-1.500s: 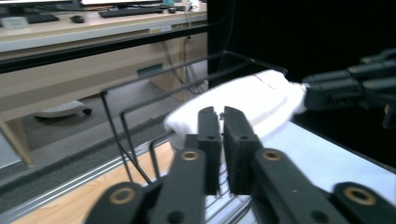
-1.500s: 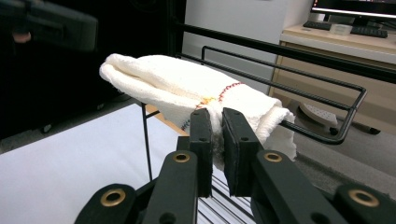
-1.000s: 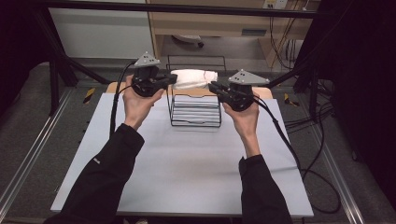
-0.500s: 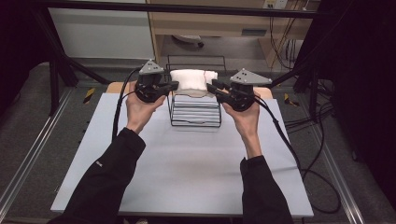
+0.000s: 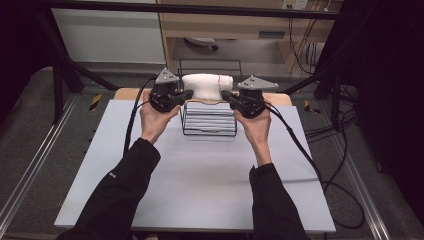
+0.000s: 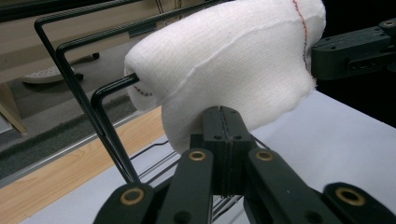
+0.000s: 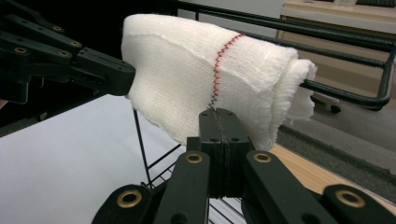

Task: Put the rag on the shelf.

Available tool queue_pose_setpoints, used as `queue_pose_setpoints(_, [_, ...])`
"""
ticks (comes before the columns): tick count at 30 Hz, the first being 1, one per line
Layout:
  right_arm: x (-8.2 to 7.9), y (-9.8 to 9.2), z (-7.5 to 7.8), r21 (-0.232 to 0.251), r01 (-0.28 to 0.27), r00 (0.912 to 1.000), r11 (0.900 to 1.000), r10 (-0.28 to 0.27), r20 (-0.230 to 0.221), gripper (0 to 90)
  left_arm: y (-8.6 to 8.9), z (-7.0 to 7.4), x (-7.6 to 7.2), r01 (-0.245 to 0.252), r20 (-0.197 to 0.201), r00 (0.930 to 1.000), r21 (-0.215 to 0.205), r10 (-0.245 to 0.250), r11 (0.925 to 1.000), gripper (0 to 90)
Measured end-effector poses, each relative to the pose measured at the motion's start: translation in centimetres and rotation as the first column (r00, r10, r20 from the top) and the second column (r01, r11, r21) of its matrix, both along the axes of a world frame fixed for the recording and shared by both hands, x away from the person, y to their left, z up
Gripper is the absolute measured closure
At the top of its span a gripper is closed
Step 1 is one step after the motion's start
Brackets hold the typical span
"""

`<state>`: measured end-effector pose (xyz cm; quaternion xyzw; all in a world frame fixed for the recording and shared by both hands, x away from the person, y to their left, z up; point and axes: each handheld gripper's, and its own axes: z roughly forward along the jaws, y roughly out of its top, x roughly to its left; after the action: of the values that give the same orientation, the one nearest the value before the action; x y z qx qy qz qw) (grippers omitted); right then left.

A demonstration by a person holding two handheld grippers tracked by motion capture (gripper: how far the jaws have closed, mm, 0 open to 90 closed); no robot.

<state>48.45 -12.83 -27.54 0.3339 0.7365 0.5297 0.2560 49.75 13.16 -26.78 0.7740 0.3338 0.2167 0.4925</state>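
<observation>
A white knitted cloth (image 5: 206, 85) with a red stitched seam hangs over the top bars of a black wire rack (image 5: 209, 122) at the table's far middle. My left gripper (image 5: 187, 94) is shut on the cloth's left end and my right gripper (image 5: 225, 95) on its right end. In the left gripper view the closed jaws pinch the lower edge of the cloth (image 6: 233, 60), beside a bent rack wire (image 6: 84, 93). In the right gripper view the jaws meet under the seam on the cloth (image 7: 196, 79), and the rack bar (image 7: 327, 37) runs through the fold.
The rack stands on a white table top (image 5: 200, 185) with a wooden strip (image 5: 125, 93) at its far edge. Cables (image 5: 310, 160) trail off to the right. Dark frame posts (image 5: 60, 65) and a shelf unit (image 5: 240, 25) stand behind the table.
Both grippers have come slightly closer together. The cloth between them has bunched up from a flat shape into a rounder roll on the rack.
</observation>
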Motion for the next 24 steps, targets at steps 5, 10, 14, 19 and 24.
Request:
queue_pose_setpoints(5, [-0.1,0.0,0.0,0.012,-0.004,1.0,1.0,0.004,0.007,88.6,0.1,-0.1,-0.2,0.005,0.007,1.0,-0.008,-0.005,1.0,89.9])
queue_pose_setpoints(10, [-1.2,-0.7,0.6,0.025,-0.021,0.9997,0.999,0.021,0.016,78.1,0.8,0.2,-1.3,0.02,0.004,0.9998,-0.01,-0.02,0.9997,85.0])
queue_pose_setpoints(14, [-2.1,-1.5,0.6,0.048,-0.029,0.9996,0.998,0.029,-0.002,62.7,1.6,-0.1,-2.4,0.029,-0.014,0.9995,0.005,-0.029,0.9996,74.5])
queue_pose_setpoints(19, [-2.9,-2.6,0.0,0.052,-0.017,0.9995,0.998,0.019,-0.024,46.1,2.6,-1.0,-3.4,0.041,-0.039,0.9985,0.042,-0.04,0.9983,61.3])
queue_pose_setpoints(24, [-3.5,-3.4,-1.1,0.043,-0.002,0.9984,0.999,0.005,-0.055,27.3,3.7,-2.7,-4.3,0.056,-0.074,0.9958,0.051,-0.053,0.9971,48.9])
